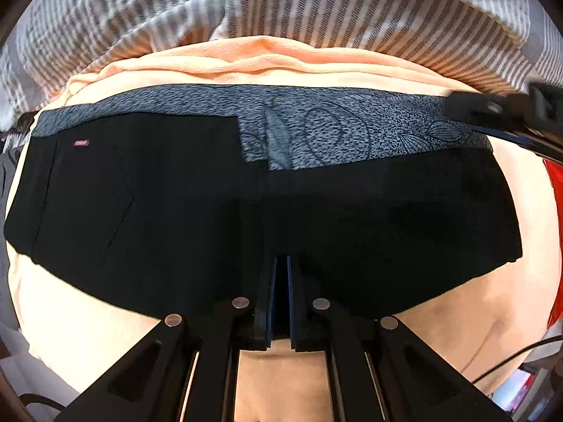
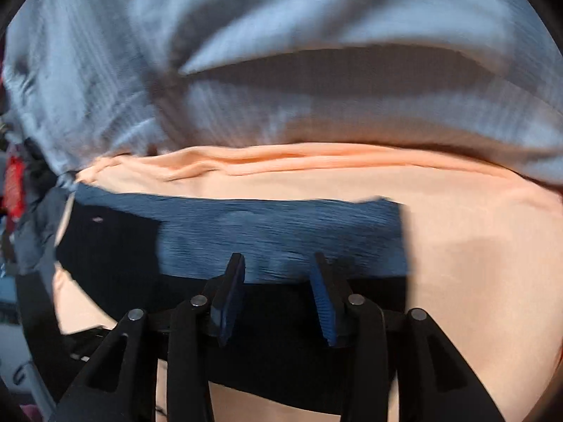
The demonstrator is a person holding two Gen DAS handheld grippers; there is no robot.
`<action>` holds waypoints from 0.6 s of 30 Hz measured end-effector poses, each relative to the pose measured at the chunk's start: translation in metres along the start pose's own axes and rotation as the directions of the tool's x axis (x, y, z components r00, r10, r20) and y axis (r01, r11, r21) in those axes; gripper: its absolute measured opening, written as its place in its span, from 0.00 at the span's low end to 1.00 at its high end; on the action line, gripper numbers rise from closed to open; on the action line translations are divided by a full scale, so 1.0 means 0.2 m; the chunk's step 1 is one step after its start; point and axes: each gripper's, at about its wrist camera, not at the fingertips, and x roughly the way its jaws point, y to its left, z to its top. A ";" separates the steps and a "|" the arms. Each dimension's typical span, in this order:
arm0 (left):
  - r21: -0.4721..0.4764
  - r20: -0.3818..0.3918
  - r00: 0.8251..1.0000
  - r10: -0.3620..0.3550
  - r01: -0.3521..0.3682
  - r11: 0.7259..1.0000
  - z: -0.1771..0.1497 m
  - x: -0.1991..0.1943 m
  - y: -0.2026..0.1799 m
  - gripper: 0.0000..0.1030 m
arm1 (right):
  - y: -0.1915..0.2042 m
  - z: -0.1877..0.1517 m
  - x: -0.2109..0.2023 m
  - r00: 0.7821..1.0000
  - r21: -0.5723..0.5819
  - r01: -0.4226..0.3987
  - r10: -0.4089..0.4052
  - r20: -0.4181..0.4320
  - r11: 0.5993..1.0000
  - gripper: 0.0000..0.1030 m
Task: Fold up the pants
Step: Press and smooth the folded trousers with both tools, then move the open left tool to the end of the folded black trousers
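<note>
Nearest us, our left gripper (image 1: 280,263) pointed down at the black pants (image 1: 176,211), its jaws pressed together; whether cloth sat between them we could not tell. The pants lay folded across the peach sheet (image 1: 88,316). Our right gripper (image 2: 278,263) hung above them with jaws spread, pinching nothing. A grey patterned strip (image 1: 316,123) ran along the pants' far edge, a striped blanket (image 1: 316,7) beyond.
</note>
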 end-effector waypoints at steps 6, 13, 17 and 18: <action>-0.110 0.025 0.999 -0.033 0.035 0.993 -0.04 -0.11 0.20 0.06 | 0.18 -0.05 0.11 0.998 -0.009 -0.028 0.028 -0.061 1.000 0.42; -0.251 0.001 0.999 -0.048 0.047 0.967 -0.19 -0.13 0.51 0.06 | 0.30 -0.32 0.24 0.988 -0.175 0.080 -0.101 -0.114 0.981 0.54; -0.356 -0.006 0.995 -0.101 0.092 0.930 -0.28 -0.13 0.67 0.06 | 0.41 -0.37 0.28 0.975 -0.317 0.152 -0.195 -0.108 0.936 0.68; -0.376 -0.003 0.995 -0.102 0.093 0.922 -0.30 -0.14 0.70 0.06 | 0.42 -0.37 0.28 0.974 -0.311 0.157 -0.200 -0.110 0.937 0.69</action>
